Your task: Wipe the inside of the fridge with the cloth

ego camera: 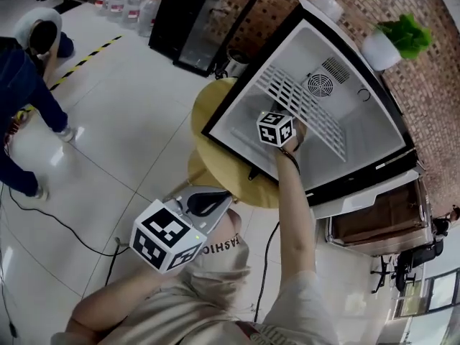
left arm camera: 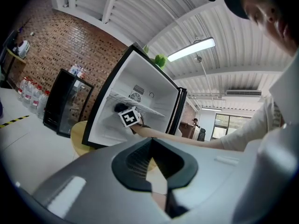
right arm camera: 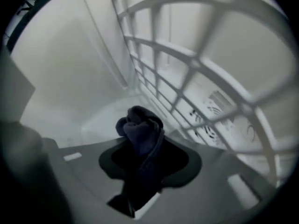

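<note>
The small fridge [ego camera: 374, 131] stands open, with a white inside, a wire shelf [ego camera: 302, 103] and a round fan grille at the back. My right gripper [ego camera: 276, 128] reaches into it below the shelf, shut on a bunched dark blue cloth [right arm camera: 140, 127]. In the right gripper view the cloth sticks out past the right gripper [right arm camera: 142, 143] toward the white fridge wall [right arm camera: 70, 78], with the wire shelf [right arm camera: 196, 64] to the right. My left gripper [ego camera: 208, 203] is shut and holds nothing, outside the fridge near my chest. The left gripper [left arm camera: 152, 164] looks at the fridge [left arm camera: 105, 120].
A round yellow table [ego camera: 208, 131] carries the fridge. The fridge door [ego camera: 381, 218] hangs open at the right. A potted plant [ego camera: 402, 38] sits on top. A black glass-door cooler [ego camera: 205, 20], water bottles [ego camera: 129, 2] and a bending person [ego camera: 29, 70] are farther back.
</note>
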### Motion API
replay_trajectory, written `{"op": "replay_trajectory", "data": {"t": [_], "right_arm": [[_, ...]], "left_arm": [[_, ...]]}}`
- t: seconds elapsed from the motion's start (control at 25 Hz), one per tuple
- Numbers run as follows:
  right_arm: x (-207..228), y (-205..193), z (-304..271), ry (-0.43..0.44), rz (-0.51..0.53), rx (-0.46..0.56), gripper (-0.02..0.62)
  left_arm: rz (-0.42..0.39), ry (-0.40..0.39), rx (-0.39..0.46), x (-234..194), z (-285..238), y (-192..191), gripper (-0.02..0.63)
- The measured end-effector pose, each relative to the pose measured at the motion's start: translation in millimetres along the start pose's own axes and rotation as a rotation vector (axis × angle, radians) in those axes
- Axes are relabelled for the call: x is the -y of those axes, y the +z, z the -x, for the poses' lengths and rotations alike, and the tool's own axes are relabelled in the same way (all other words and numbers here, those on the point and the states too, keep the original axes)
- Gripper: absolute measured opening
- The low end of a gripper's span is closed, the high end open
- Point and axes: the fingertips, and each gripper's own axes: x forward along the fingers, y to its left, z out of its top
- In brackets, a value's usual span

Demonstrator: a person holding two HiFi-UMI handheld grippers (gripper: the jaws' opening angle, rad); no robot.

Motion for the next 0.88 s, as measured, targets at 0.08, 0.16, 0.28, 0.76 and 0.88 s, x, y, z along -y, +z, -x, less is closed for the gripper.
{"op": "replay_trajectory", "data": {"t": [0.08, 0.16, 0.28, 0.76, 0.88], "right_arm": [[24.8, -35.0, 8.9, -0.049, -0.002, -0.057, 0.126], [43.9, -66.5, 17.3, -0.092, 0.008, -0.115, 0.126], [63.8, -99.4, 25.9, -0.146, 0.023, -0.203, 0.122], [-69.0, 28.6, 1.0, 0.285, -0.015, 0.014, 0.123], [-91.6, 27.3, -12.1, 0.343, -0.021, -0.051, 0.121]], "left_arm": [[0.002, -0.004, 0.002, 1.5, -0.2, 1.2, 0.002], [0.006, -0.01, 0.002, 3.6, -0.2, 1.1, 0.002], [0.007, -0.019, -0.001, 7.8, -2.3, 1.0, 0.002], [-0.022, 0.004, -0.001, 4.5, 5.6, 10.9, 0.002], [-0.016, -0.004, 0.013, 10.4, 6.5, 9.3, 0.002]]}}
